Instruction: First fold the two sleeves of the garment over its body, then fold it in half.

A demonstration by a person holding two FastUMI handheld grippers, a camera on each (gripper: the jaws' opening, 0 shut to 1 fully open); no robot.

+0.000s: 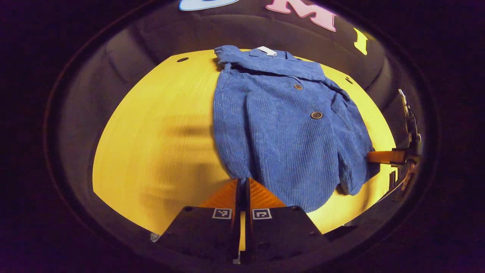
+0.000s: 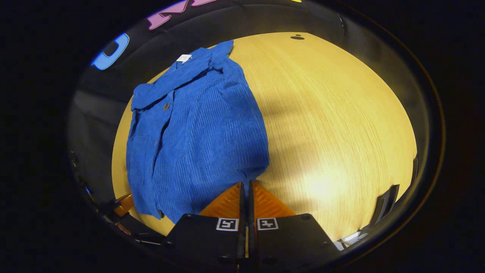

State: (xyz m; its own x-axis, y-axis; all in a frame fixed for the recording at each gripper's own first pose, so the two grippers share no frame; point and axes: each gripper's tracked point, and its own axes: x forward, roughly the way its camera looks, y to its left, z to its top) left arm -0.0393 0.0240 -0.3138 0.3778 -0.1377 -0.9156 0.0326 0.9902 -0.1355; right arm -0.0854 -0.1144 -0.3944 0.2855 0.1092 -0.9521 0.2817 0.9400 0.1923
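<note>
Blue corduroy garment [image 1: 280, 129] lies flat on yellow wood-grain table [image 1: 159, 144], collar end toward the far booth wall, hem toward the camera. White tag [image 1: 267, 50] at the neck. Two round buttons down the front; larger one [image 1: 316, 115] nearer the hem, smaller [image 1: 298, 87] nearer the collar. Both sleeves look folded in over the body: one lies along the garment's right-hand edge in left gripper view, cuff end near the hem [image 1: 350, 182].

Left gripper [image 1: 242, 182]: fingers pressed together, tips at the hem's lower edge. Cloth seems pinched between them, but the contact pt is hidden behind the fingers, so grip on fabric not confirmed.

Right gripper [image 2: 245, 185] in right gripper view: fingers likewise closed tight, tips touching the garment's [image 2: 197, 129] near corner at the hem. Prob. clamped on the cloth edge; can't tell for sure.

Same gripper seen far off at the right edge of left gripper view [image 1: 382, 156], finger lying flat at the garment's side, touching the hem corner. A hand behind it, blurred.

In right gripper view the other gripper [image 2: 123, 204] shows low left, at the opposite hem corner.

Table [image 2: 333, 132] bare wood on the right gripper's side, dark hole [image 2: 297, 37] near far edge.
</note>
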